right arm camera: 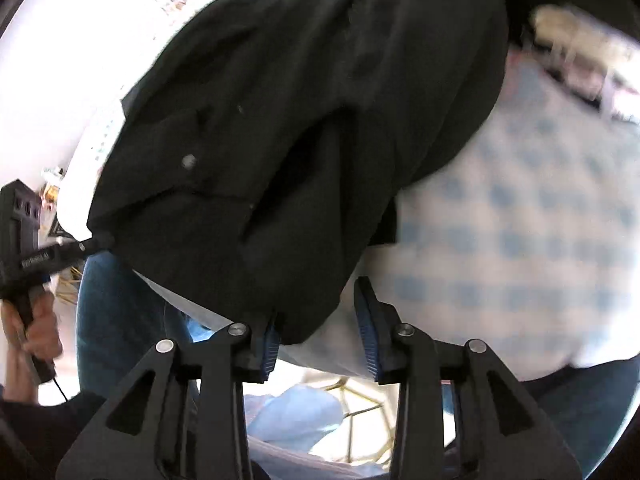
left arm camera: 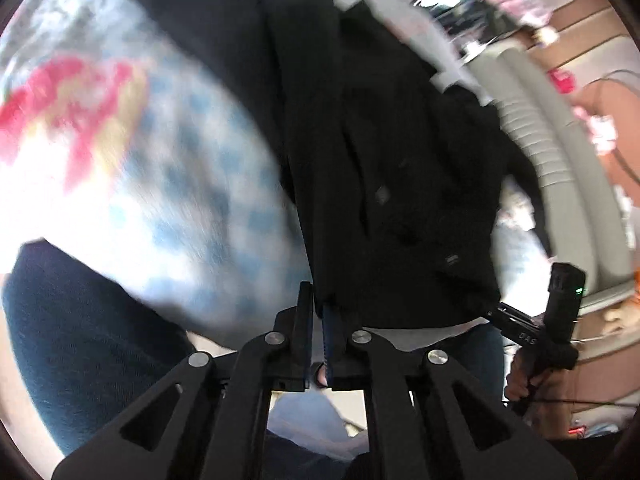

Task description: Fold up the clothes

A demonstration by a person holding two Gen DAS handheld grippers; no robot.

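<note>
Both grippers are working one black garment [left arm camera: 384,184]. We are pinching its hem in our left gripper [left arm camera: 318,316], jaws nearly together on the cloth. Our right gripper [right arm camera: 320,320] is standing apart, the hem brushing only its left pad [right arm camera: 269,346]. That garment is hanging at twelve o'clock over a blue-checked sheet [right arm camera: 520,248], which is spreading toward three o'clock.

Left wrist view: looks steeply down along its fingers, very close to a black fabric garment [left arm camera: 380,160] on the blue-and-white checked bedcover [left arm camera: 192,184].
Right wrist view: likewise steep and close, from the garment's other side.
Shared: garment, bedcover, each other's gripper.
</note>
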